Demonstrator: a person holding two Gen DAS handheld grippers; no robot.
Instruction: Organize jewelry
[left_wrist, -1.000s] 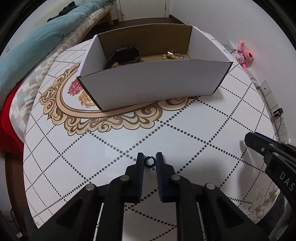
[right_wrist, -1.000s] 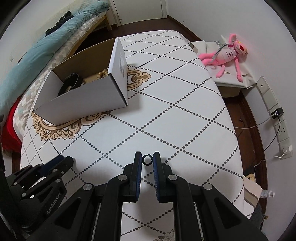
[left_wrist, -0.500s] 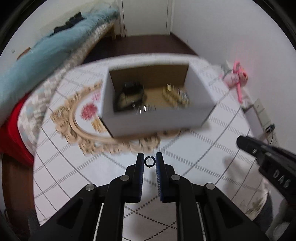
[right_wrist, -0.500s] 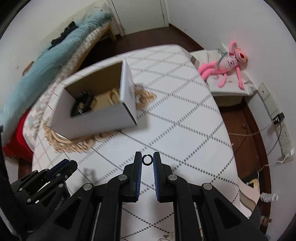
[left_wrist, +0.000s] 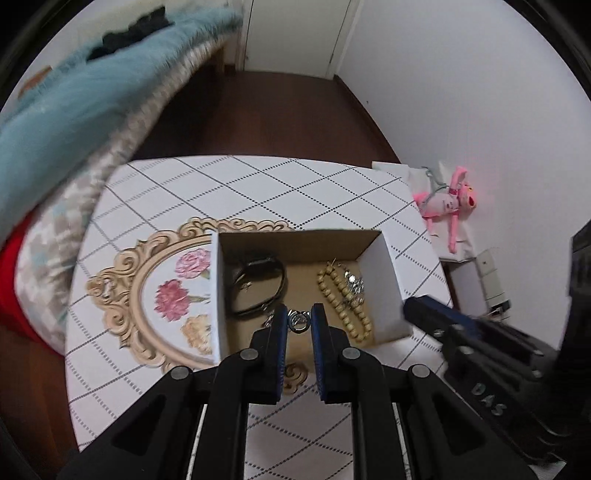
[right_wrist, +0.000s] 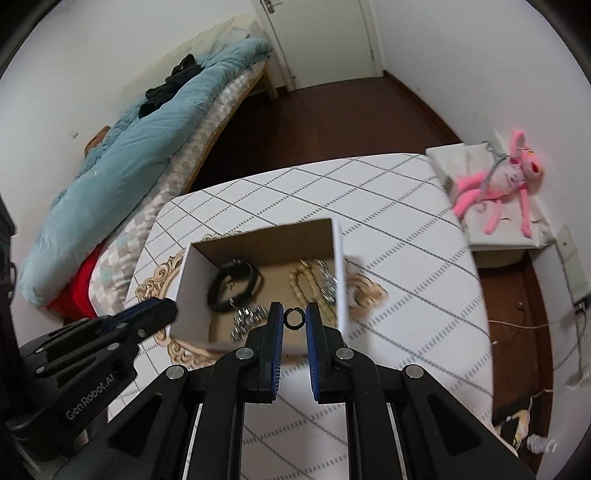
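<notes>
a white, diamond-patterned table (right_wrist: 406, 258) stands near a bed (right_wrist: 147, 140); one open box (left_wrist: 384, 280) sits on it. two grippers, left gripper (left_wrist: 299, 323) and right gripper (right_wrist: 294, 318), each pinch one ring, left ring (left_wrist: 298, 320) and right ring (right_wrist: 294, 318), above what look like two bracelets.

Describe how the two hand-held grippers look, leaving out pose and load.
Both are matte black, angular linkage frames with round silver pivot bolts and blue finger pads. The left hand-held gripper reads "GenRobot.AI" in grey on its body; the right hand-held gripper shows white letters "DAS". No cables or sleeves show.
</notes>
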